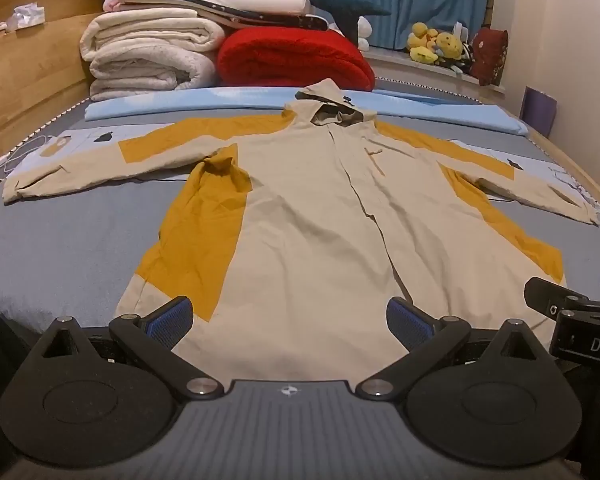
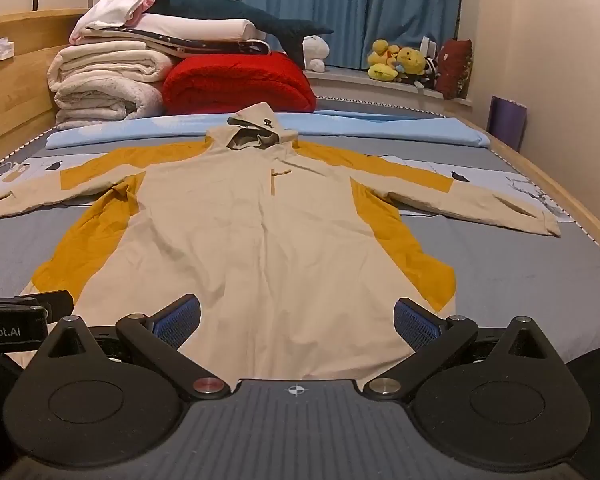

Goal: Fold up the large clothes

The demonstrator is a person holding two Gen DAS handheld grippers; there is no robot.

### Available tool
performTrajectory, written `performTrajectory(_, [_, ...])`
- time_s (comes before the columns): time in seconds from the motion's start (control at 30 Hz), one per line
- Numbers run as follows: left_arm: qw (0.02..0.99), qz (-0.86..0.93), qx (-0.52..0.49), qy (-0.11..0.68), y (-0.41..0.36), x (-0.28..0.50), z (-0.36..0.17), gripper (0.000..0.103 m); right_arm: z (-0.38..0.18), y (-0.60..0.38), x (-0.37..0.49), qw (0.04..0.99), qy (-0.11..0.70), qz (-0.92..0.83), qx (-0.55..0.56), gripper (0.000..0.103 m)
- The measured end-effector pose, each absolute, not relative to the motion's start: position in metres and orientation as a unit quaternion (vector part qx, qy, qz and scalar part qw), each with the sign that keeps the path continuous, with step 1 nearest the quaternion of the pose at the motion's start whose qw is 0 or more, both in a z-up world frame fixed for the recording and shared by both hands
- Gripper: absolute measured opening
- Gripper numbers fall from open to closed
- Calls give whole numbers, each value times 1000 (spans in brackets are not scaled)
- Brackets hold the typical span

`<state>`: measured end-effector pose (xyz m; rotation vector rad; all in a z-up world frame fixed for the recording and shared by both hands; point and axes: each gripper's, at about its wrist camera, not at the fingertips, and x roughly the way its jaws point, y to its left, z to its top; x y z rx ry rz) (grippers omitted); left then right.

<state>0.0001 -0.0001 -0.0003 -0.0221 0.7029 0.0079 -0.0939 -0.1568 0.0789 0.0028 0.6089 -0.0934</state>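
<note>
A beige and mustard hooded jacket (image 1: 308,216) (image 2: 260,232) lies flat, front up, on the grey bed (image 1: 68,240) (image 2: 532,272), sleeves spread to both sides and hood toward the far end. My left gripper (image 1: 290,318) hovers open above the jacket's near hem, blue pads wide apart with nothing between them. My right gripper (image 2: 298,318) is likewise open over the hem, a little to the right; its body shows at the right edge of the left wrist view. Neither gripper touches the cloth.
Folded white blankets (image 1: 148,52) (image 2: 104,76) and a red blanket (image 1: 296,60) (image 2: 240,84) are stacked at the far end, behind a light blue pad (image 1: 440,108) (image 2: 380,128). A wooden bed frame (image 1: 24,80) runs along the left. Plush toys (image 2: 400,62) sit on the window ledge.
</note>
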Motion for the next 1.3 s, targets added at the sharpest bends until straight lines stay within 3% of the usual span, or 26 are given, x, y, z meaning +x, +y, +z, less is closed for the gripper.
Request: performTrajectory(1.3, [938, 1, -10, 345, 0, 1, -6, 103, 80, -153, -120, 954, 298, -38, -10, 102])
